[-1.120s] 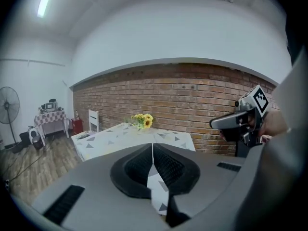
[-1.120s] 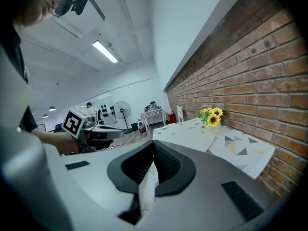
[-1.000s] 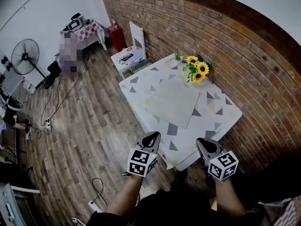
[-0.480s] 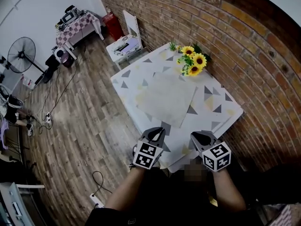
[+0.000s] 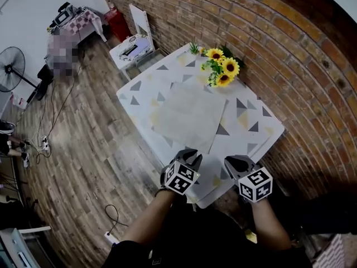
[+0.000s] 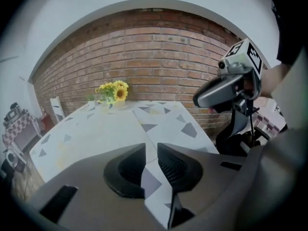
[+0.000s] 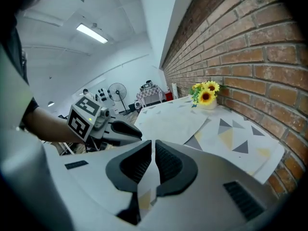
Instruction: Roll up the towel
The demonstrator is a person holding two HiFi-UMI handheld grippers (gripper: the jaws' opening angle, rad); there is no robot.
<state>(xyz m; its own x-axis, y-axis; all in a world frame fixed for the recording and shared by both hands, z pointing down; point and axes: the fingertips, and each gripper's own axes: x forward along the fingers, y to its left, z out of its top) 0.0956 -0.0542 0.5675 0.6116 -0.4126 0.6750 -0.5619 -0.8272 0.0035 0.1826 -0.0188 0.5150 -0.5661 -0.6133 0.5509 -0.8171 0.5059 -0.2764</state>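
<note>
A pale grey towel (image 5: 187,116) lies flat and unrolled on the table (image 5: 252,134), which has a white cloth with grey and yellow triangles. It also shows in the left gripper view as the towel (image 6: 96,129) and in the right gripper view as the towel (image 7: 168,121). My left gripper (image 5: 189,154) (image 6: 151,150) hovers over the table's near edge, short of the towel. Its jaws have just been opening to a narrow gap with nothing between them. My right gripper (image 5: 231,162) (image 7: 154,146) hangs beside it to the right, and its jaws have likewise been opening to a slit with nothing in it.
A vase of sunflowers (image 5: 220,71) stands at the table's far side against the brick wall (image 5: 290,66). A white chair (image 5: 134,43) stands beyond the table's far left corner, and a fan (image 5: 8,74) on the wooden floor at far left.
Both grippers have come down and forward to the table's near edge. The view has swung so the table sits closer below me. Both pairs of jaws have parted slightly.
</note>
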